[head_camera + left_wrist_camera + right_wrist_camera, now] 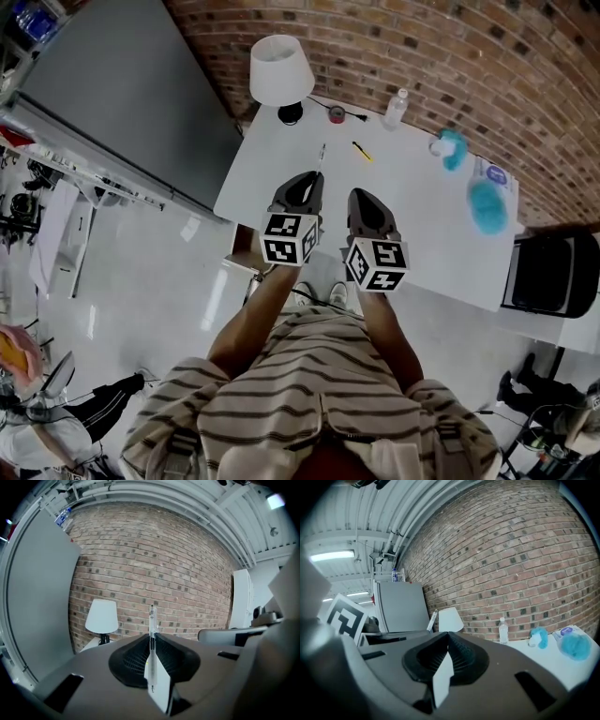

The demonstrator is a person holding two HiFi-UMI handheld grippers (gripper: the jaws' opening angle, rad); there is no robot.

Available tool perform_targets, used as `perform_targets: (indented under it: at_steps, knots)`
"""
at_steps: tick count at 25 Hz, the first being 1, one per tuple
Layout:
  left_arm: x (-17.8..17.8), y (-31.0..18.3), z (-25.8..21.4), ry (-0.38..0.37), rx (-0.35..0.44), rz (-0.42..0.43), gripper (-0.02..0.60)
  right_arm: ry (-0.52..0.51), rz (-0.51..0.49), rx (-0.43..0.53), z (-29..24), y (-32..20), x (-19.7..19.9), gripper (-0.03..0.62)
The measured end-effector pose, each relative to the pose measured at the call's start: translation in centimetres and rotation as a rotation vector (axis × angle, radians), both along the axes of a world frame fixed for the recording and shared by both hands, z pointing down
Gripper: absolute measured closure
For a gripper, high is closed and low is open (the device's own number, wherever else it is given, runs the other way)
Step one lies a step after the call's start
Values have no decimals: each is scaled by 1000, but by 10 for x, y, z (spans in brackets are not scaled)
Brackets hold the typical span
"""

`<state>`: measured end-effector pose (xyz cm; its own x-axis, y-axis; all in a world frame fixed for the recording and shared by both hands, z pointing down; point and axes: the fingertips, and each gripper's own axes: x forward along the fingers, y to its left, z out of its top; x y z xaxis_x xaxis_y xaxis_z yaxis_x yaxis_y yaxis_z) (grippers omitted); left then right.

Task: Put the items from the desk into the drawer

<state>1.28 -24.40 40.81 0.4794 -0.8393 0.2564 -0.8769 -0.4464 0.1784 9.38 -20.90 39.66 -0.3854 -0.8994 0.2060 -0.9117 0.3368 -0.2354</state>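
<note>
A clear pen is gripped between the jaws of the left gripper above the white bench, and its end sticks out past the jaw tips. Just beside it, the jaws of the right gripper are closed on nothing. Farther along the bench a lamp, a tape roll, a yellow pen, a water bottle and a blue fluffy item are seen, well apart from both grippers.

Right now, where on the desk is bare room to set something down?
The widest bare patch of the desk lies between the yellow pen and the blue duster. A smaller one lies in front of the lamp, toward the left edge. The wall side, with tape roll and bottle, and the right end are crowded.
</note>
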Motion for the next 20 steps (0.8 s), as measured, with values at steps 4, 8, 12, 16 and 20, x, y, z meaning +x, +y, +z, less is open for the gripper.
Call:
perform_targets:
  at_steps: [4,8,12,16,20]
  knots:
    - [0,14,-11,8,35,-16,534,0,-6,14,-4,3,-2,583]
    - [-2,21,-22,1,73,-30,534,4,-15,34,-11,2,-5,583]
    - [-3,26,-29,10,87,-37,534,5,-20,41,-14,1,-8,583]
    - [-3,30,-43,15,117,-30,534,8,-20,55,-19,0,-10,583]
    - [-2,34,-55,9,154,-33,534,7,-18,74,-26,-1,-9,583]
